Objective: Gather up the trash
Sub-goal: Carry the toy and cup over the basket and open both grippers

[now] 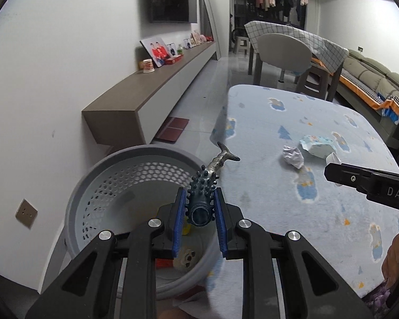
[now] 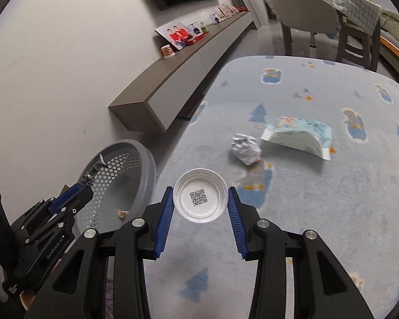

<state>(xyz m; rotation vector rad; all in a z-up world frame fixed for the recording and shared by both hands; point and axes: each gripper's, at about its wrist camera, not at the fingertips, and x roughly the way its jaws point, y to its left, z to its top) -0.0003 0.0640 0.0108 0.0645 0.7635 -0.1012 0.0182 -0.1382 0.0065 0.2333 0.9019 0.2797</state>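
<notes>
My left gripper [image 1: 200,207] clamps a knobbly blue fish toy [image 1: 207,186] by its open end, tail forward, over the near rim of the grey basket [image 1: 93,175] so it can drop in. My right gripper [image 2: 199,202] pinches a white cap [image 2: 199,198] above the table's [image 2: 332,212] left edge, beside the basket. A paper ball [image 2: 246,148] and wipes packet [image 2: 300,137] lie mid-table.

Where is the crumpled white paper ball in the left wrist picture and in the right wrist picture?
Left wrist view: crumpled paper ball lies right of centre on the blue patterned tablecloth, just left of the wet-wipes packet.
Right wrist view: paper ball lies above centre, beyond the white cap held in the right claw.
Shared landmark: the wet-wipes packet, right of the ball in both.
</notes>
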